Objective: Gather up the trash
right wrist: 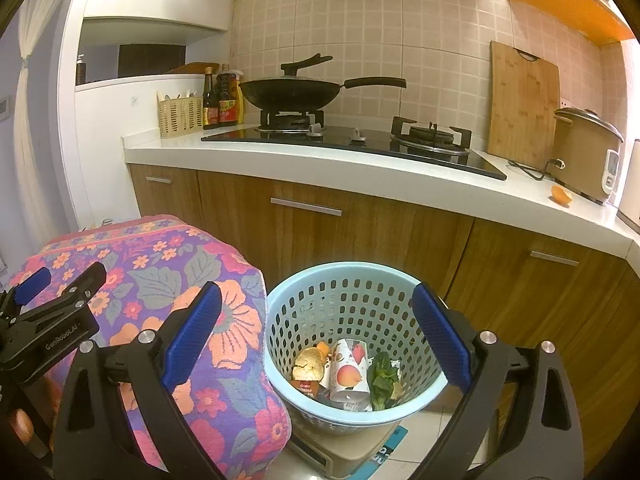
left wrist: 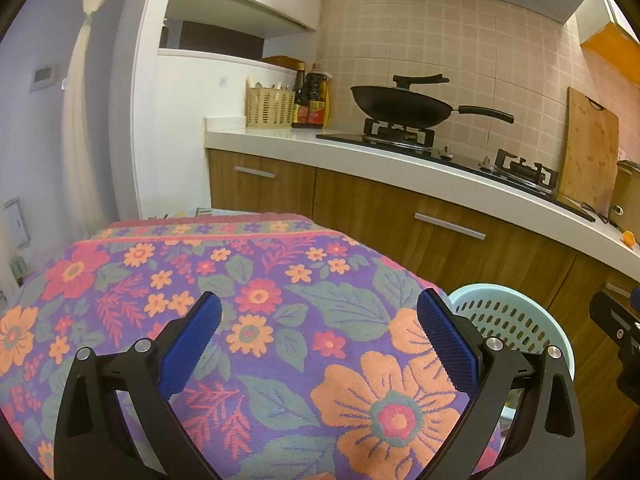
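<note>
Below me stands the pale-blue perforated basket (right wrist: 352, 320), upright beside the flowered cloth, holding peel (right wrist: 307, 362), a printed carton (right wrist: 349, 372) and greens (right wrist: 382, 378).

A purple cloth (right wrist: 160, 280) carries orange and pink flowers with grey-green leaves. The perforated basket (right wrist: 352, 276) is pale blue. Gripper pads (right wrist: 192, 332) are blue, the wok (right wrist: 292, 92) black, the surface (right wrist: 360, 168) white.

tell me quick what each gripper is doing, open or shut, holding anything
Left gripper: open, holding nothing, over the floral cloth.
Right gripper: open, holding nothing, above the blue basket.
</note>
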Tool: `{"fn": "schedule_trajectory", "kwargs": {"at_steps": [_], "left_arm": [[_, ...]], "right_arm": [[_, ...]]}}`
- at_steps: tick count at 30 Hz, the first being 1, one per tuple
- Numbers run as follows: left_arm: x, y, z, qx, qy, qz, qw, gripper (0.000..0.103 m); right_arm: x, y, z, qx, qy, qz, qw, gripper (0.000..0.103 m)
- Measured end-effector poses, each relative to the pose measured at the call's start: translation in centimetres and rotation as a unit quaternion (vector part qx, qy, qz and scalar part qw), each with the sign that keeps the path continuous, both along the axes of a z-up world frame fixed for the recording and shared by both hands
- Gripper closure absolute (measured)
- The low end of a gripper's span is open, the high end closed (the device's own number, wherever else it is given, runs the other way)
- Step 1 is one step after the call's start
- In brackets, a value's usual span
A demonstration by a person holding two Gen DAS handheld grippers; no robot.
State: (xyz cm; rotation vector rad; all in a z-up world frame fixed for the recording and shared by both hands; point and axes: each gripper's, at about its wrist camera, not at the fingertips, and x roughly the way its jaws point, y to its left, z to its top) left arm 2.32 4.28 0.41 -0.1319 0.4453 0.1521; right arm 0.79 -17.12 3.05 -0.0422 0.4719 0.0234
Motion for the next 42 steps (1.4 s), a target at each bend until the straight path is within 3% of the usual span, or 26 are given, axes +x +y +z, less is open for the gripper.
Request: {"fn": "schedule_trajectory", "kwargs": {"at_steps": [18,33,42], "left_arm": [[0.08,-0.02,-0.19,0.000,0.001,-0.002,1.0000,0.008],[0.21,0.32,-0.31,-0.002,0.004,-0.004,1.0000,0.008],[-0.18,0.34,0.01,0.019,-0.007,0.024,0.9995,0.008]], "right_arm": [[-0.23,0.54,-0.08,-0.009,-0.005,0.002,1.000,0.009],[0.20,-0.43,-0.13,0.015,0.009,0.002,1.000,0.009],[0.26,-0.40,-0.14,0.016,0.009,0.003,1.000,0.009]]}}
